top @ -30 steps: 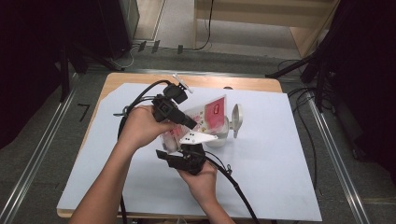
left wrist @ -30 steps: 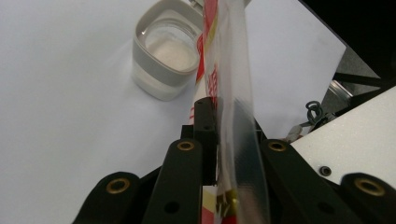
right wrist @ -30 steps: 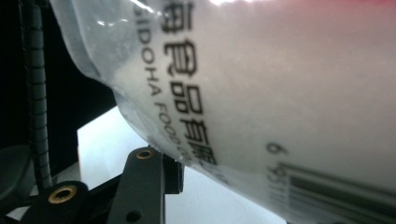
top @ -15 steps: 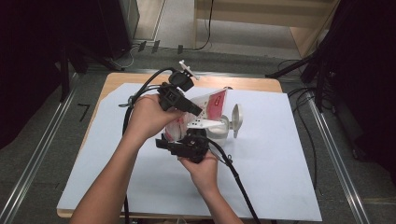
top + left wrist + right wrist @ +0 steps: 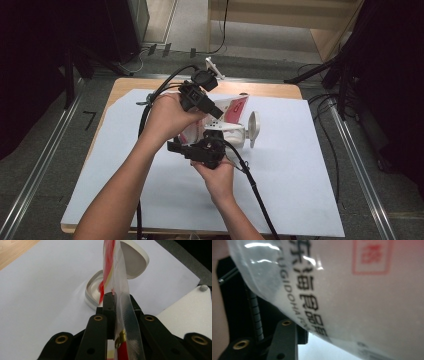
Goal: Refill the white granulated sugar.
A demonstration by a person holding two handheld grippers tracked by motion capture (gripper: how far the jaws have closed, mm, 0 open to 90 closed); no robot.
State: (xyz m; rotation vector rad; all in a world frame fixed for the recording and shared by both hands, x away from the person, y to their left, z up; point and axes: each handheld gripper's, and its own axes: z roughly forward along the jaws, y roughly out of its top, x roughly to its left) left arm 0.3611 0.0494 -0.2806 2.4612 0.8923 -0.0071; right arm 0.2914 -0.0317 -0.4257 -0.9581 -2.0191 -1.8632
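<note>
Both hands have come up and away from the person since a second ago, carrying the plastic bag [image 5: 231, 111] with them. Then, the grippers worked low over the near middle of the white sheet [image 5: 300, 190]; now the pair sits higher in the high view, toward twelve o'clock, with the bag lifted between them above the sheet's middle.

The left gripper [image 5: 212, 107] comes in from about ten o'clock, and its jaws are pinched nearly together on the bag's thin clear edge. In the left gripper view that edge [image 5: 120, 290] stands upright, squeezed flat between the black fingers [image 5: 110, 305], red and yellow print showing through the film. This grip looks the same as in the earlier pictures.

The right gripper [image 5: 200, 145] sits below the bag at roughly six o'clock, just under the left hand [image 5: 167, 117]. In the right gripper view the bag [image 5: 362, 302], printed with black lettering and a red stamp, lies close across the lens, one black finger [image 5: 284, 340] beneath it. Its jaws are part-way apart; whether they clamp the bag I cannot tell.

The small white tin [image 5: 227, 136] rests on the sheet under the bag, its lid [image 5: 254, 127] standing open at three o'clock, where it was before. A white foam piece [image 5: 190, 310] lies near the tin.
</note>
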